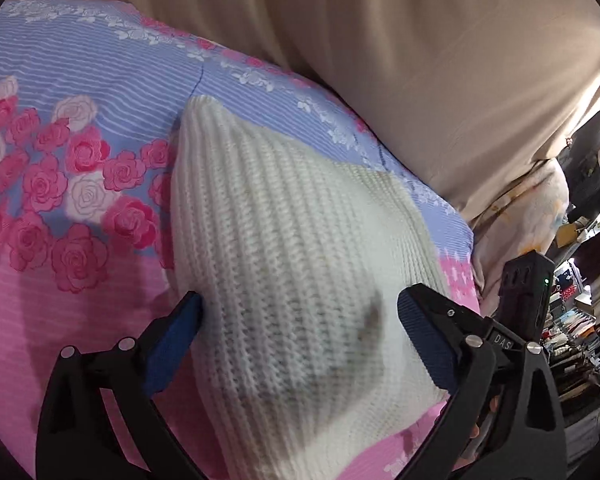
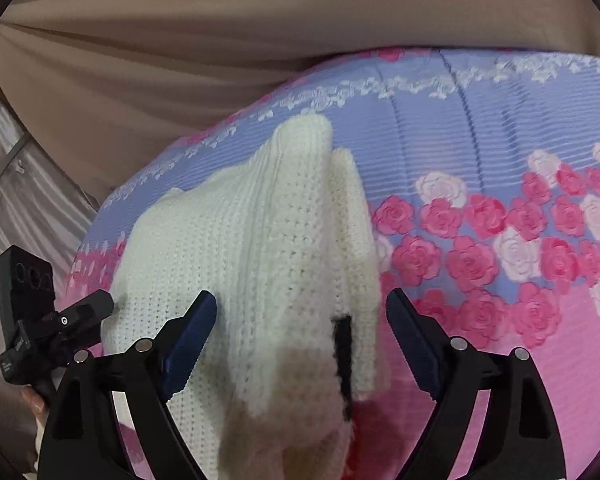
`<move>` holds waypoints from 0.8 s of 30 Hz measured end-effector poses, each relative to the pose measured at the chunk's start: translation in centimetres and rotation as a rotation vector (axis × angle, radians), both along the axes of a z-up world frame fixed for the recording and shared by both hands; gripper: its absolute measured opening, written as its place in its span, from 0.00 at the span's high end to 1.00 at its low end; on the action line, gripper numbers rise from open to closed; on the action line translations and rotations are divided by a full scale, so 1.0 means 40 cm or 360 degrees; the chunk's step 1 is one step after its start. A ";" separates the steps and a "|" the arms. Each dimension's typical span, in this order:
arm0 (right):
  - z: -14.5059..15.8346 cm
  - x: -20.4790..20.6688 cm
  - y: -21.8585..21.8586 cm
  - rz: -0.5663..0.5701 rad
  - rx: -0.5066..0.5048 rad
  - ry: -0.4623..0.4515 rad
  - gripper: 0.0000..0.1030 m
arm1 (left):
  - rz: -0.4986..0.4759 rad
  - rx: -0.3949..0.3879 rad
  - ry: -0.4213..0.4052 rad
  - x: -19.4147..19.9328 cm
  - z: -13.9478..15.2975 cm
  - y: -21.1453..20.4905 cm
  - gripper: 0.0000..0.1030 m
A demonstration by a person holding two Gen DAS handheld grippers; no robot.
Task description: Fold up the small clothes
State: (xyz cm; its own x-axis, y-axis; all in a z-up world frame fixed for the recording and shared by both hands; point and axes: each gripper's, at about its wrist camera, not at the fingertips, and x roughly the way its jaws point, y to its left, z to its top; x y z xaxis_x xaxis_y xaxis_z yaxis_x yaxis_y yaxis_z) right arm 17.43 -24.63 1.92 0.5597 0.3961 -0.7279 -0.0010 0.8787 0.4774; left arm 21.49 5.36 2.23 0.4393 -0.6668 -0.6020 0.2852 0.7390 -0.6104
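Left wrist view shows the left gripper (image 1: 300, 332) with its jaws spread wide, a blue pad on either side of a cream knitted garment (image 1: 276, 240) that lies on a bed under a floral bedspread (image 1: 60, 152) of pink roses on blue and pink stripes. The knit runs up between the jaws and away toward the tan curtain (image 1: 380, 40) behind the bed; the left pad sits just at the garment's left edge, the right pad near its right side, and neither pad pinches any cloth. A greyish smudge shows on the knit close to the right pad.

In the right wrist view the right gripper (image 2: 300, 340) is likewise wide open and holds nothing. The garment (image 2: 260, 240) lies between and ahead of its jaws, already doubled in part: a layer is turned over along the right side, with a dark tag or label (image 2: 342, 356) showing near the lower edge. The left gripper's black body (image 2: 40, 320) appears at the garment's far left side.

By my reading, the work is between folds: one side is laid over and both tools are settling on the near edge for a fresh grip. The next move calls for closing each pair of jaws on the hem or corners, catching all layers and none of the bedspread, then lifting evenly so the soft knit does not slide out of its fold.
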 end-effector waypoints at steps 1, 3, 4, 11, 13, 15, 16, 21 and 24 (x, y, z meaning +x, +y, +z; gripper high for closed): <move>-0.008 0.006 0.010 -0.0001 -0.0011 -0.0001 0.25 | -0.0010 0.0007 -0.0018 -0.004 0.004 -0.005 0.15; 0.005 0.002 0.027 0.0011 -0.0026 -0.0063 0.49 | -0.0041 0.0034 -0.0082 -0.011 0.021 -0.014 0.43; 0.023 -0.005 0.034 0.0012 -0.0018 -0.0103 0.60 | -0.0063 0.0037 -0.0120 -0.018 0.031 -0.020 0.49; 0.189 -0.091 0.073 -0.0057 -0.0183 -0.0541 0.65 | -0.0098 -0.0003 -0.0522 -0.053 0.204 -0.038 0.58; 0.139 -0.061 0.049 -0.0103 -0.0213 -0.0449 0.54 | -0.0060 0.0099 -0.0529 -0.042 0.183 -0.053 0.54; 0.041 -0.002 0.023 -0.0163 -0.0302 -0.0218 0.52 | -0.0017 0.0343 -0.0426 -0.009 0.101 -0.085 0.54; 0.008 0.008 0.007 -0.0197 -0.0287 -0.0143 0.52 | 0.0016 0.0451 -0.0340 0.008 0.050 -0.095 0.54; 0.124 -0.129 0.030 -0.0287 -0.0327 -0.0399 0.55 | 0.0152 0.0380 -0.0329 -0.055 0.078 -0.047 0.52; 0.139 -0.181 0.087 -0.0191 -0.0447 -0.0410 0.55 | 0.0154 0.0496 -0.0432 -0.123 0.120 -0.062 0.51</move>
